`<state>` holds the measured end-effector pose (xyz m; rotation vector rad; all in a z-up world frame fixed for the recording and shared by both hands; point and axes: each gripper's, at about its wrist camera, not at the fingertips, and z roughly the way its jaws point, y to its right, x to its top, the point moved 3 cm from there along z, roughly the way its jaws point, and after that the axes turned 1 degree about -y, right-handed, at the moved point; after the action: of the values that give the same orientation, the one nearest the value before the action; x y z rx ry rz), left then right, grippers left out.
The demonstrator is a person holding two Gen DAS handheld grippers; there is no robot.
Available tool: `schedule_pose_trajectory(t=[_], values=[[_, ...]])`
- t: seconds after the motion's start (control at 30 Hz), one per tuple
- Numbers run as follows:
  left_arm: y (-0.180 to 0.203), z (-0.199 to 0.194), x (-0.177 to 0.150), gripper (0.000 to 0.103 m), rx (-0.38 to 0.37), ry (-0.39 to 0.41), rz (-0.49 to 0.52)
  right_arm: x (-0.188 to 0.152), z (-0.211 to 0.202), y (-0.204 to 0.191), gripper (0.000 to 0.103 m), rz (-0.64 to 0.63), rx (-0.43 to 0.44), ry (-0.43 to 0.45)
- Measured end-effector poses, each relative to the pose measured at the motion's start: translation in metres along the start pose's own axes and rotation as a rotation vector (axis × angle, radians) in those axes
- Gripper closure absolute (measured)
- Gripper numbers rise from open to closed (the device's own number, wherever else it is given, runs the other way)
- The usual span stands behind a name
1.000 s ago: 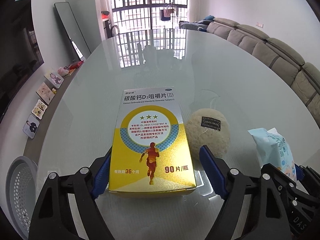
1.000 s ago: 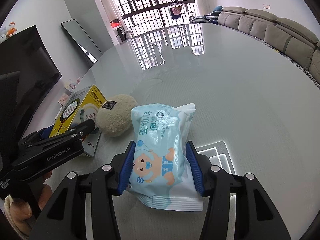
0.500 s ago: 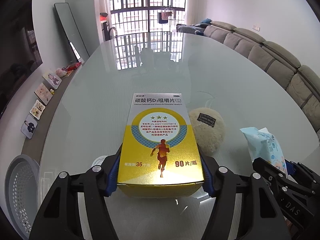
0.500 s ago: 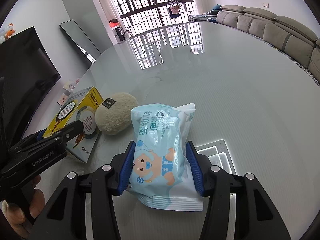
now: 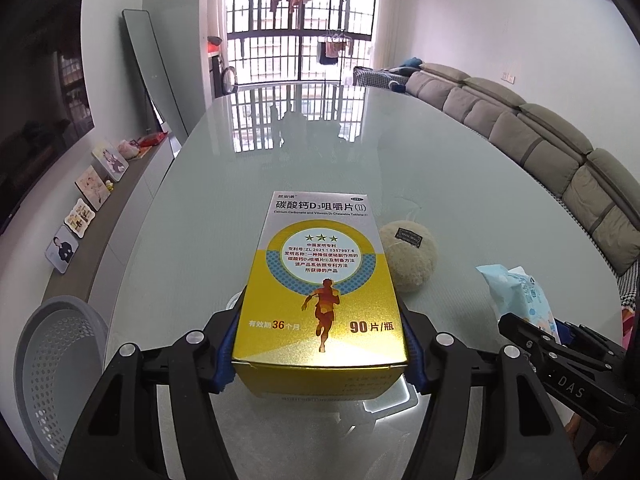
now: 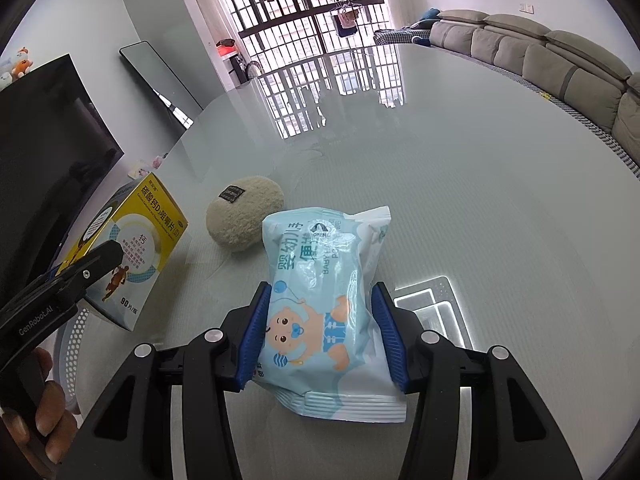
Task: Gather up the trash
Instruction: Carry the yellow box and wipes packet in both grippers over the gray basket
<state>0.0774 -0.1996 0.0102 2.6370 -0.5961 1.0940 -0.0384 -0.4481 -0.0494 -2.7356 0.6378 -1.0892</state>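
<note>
A yellow and silver tablet box (image 5: 320, 280) is clamped between the blue pads of my left gripper (image 5: 322, 308), which is shut on its near end. In the right wrist view the box (image 6: 132, 248) hangs tilted just above the glass, with the left gripper (image 6: 80, 276) on it. My right gripper (image 6: 320, 292) is shut on a light blue pack of baby wipes (image 6: 324, 300), low over the table. The left wrist view shows that pack (image 5: 520, 296) and the right gripper (image 5: 560, 360) at the right edge.
A beige plush ball (image 5: 408, 256) lies on the glass table (image 5: 320, 140) between box and pack. A grey perforated basket (image 5: 52, 352) stands on the floor at the left. A grey sofa (image 5: 560, 152) lines the right side. Picture frames sit on a low shelf at the left.
The left jaws closed onto the yellow box, then raised it off the glass and drew it toward the left. The right gripper and the wipes pack have kept still.
</note>
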Motion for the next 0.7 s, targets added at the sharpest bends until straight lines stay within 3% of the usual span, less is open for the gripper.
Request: schedule_pose_trajectory(t=[0.3, 0.7], values=[[-0.037, -0.033, -0.01, 0.041, 0.023, 0.044, -0.037, -0.006, -0.018, -0.053, 0.053, -0.1, 0.023, 0.017], [-0.146, -0.071, -0.043, 0.041, 0.154, 0.075, -0.157, -0.02, 0.004, -0.178, 0.053, -0.291, 0.142, -0.039]])
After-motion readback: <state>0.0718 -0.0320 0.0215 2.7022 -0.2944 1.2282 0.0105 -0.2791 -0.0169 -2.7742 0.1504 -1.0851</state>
